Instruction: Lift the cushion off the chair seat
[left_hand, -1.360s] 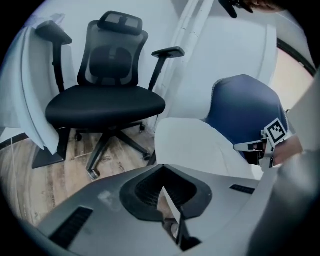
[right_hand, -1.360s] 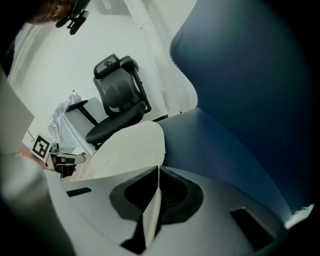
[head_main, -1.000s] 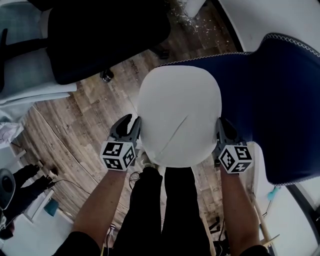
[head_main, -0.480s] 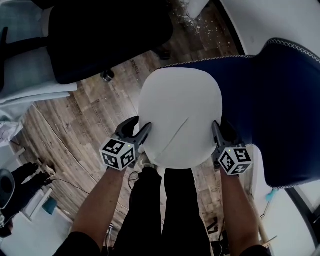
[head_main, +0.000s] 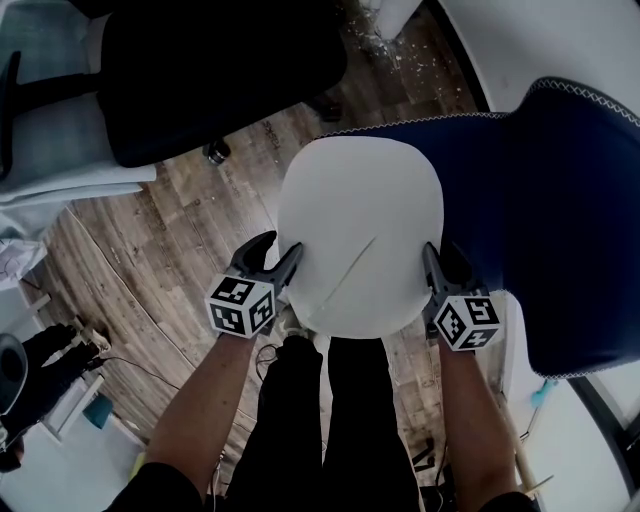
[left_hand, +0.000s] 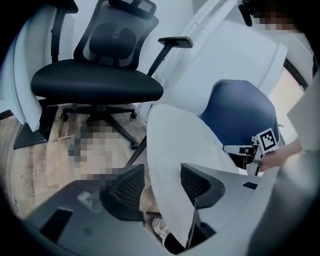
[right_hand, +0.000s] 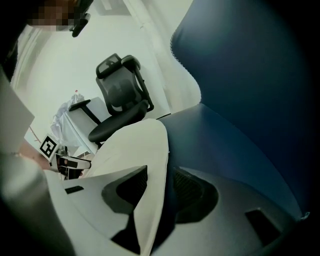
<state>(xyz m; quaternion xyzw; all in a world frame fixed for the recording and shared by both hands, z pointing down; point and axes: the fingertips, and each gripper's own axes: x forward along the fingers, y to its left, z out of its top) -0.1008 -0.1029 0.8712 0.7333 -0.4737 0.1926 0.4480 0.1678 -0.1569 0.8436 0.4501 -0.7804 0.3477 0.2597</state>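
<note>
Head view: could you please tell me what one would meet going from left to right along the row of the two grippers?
wooden floor → left gripper → white cushion → right gripper → blue chair
</note>
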